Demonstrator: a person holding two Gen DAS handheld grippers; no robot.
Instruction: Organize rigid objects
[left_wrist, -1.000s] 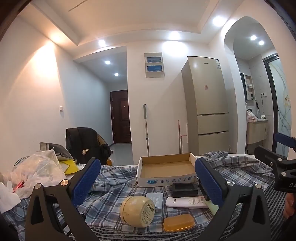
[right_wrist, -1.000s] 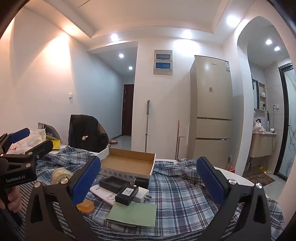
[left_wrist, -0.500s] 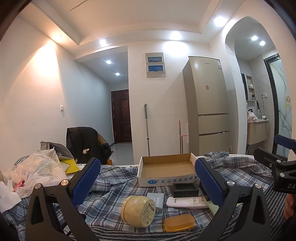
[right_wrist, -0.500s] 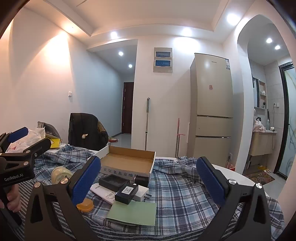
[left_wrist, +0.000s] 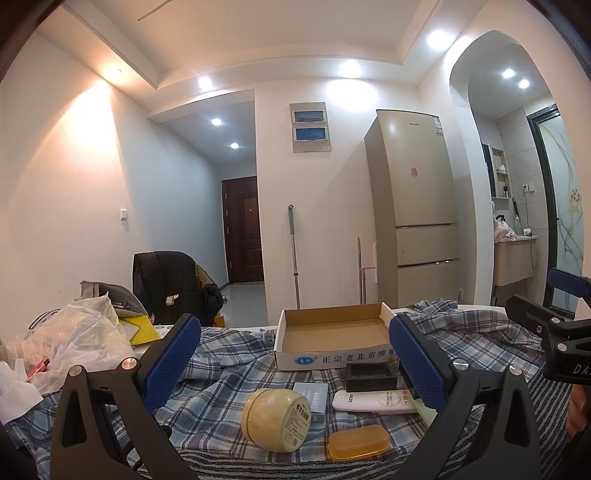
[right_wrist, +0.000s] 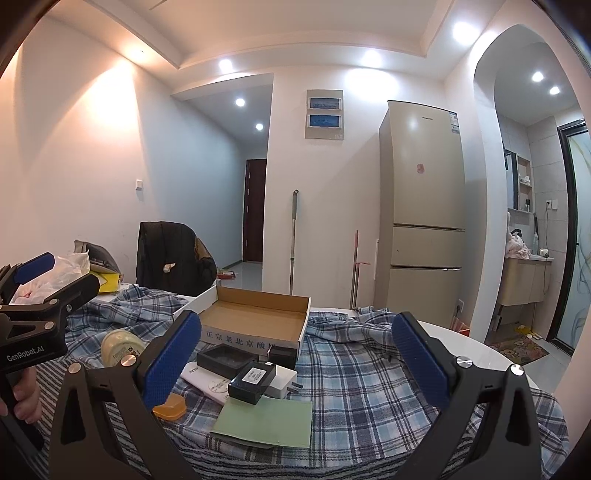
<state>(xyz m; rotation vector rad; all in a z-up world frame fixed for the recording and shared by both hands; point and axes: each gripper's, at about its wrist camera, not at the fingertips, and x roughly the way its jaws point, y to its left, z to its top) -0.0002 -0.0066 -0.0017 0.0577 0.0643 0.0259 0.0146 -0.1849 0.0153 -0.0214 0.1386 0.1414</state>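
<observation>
both grippers, left (left_wrist: 295, 360) and right (right_wrist: 297, 356), hung wide open and empty above the table's (right_wrist: 476, 350) near edge, where a jar (left_wrist: 276, 420), soap bar (left_wrist: 359, 442), remote (left_wrist: 373, 401) and black boxes (right_wrist: 252, 382) crowded before an empty cardboard tray (left_wrist: 332, 341).

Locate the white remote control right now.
Left wrist view, right of centre: the white remote control lies on the plaid cloth, just before the black tray.

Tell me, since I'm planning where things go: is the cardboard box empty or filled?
Empty. Both wrist views show the cardboard box with a bare brown floor; the jar and remote lie outside it.
</observation>
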